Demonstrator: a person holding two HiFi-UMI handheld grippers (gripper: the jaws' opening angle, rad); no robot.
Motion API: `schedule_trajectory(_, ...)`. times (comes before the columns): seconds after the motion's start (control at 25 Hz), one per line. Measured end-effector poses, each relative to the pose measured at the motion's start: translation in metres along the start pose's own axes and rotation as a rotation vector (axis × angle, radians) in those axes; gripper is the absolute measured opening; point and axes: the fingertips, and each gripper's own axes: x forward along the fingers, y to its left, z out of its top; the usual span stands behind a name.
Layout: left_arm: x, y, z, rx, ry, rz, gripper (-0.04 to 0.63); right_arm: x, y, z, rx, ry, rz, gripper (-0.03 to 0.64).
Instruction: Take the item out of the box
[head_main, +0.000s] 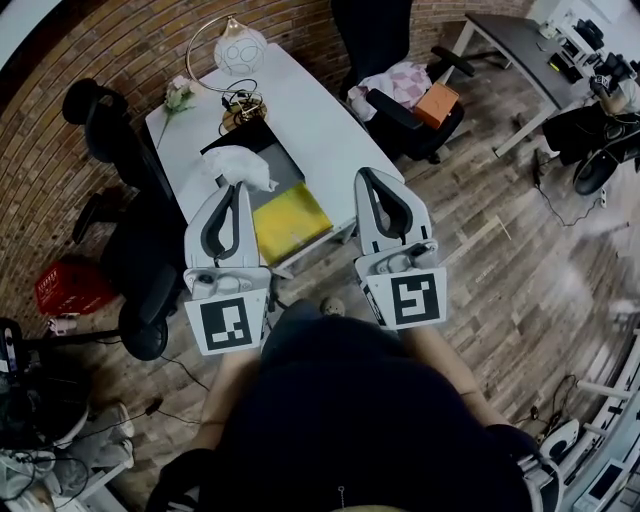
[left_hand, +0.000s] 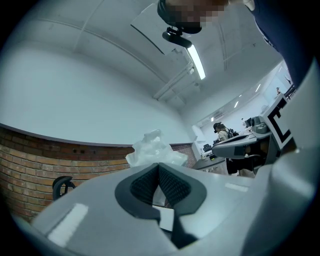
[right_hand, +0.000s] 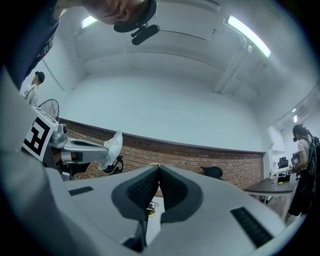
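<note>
1. While the white worktop (head_main: 320, 110) carries the open black box (head_main: 262, 138), both grippers hover just before it.
2. Right gripper (head_main: 378, 182), fingers clenched on nothing, waits beside, likely spare.
3. Left gripper (head_main: 236, 188) fingers pinch the crumpled white item (head_main: 243, 165), raised clear above the box's near corner.

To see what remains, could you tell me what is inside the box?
A yellow item fills the near end of the box. The white wrapping in the left gripper hides part of the far end.

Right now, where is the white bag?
The white bag is pinched in the left gripper, left of centre in the head view, over the box on the table.
</note>
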Motion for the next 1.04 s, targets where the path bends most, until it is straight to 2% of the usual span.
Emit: schedule_trajectory(1.04,0.012,0.027,-0.008,0.006,0.002,-0.04,0.011,0.028,0.014,-0.001,0.013,0.02,-0.052,0.012)
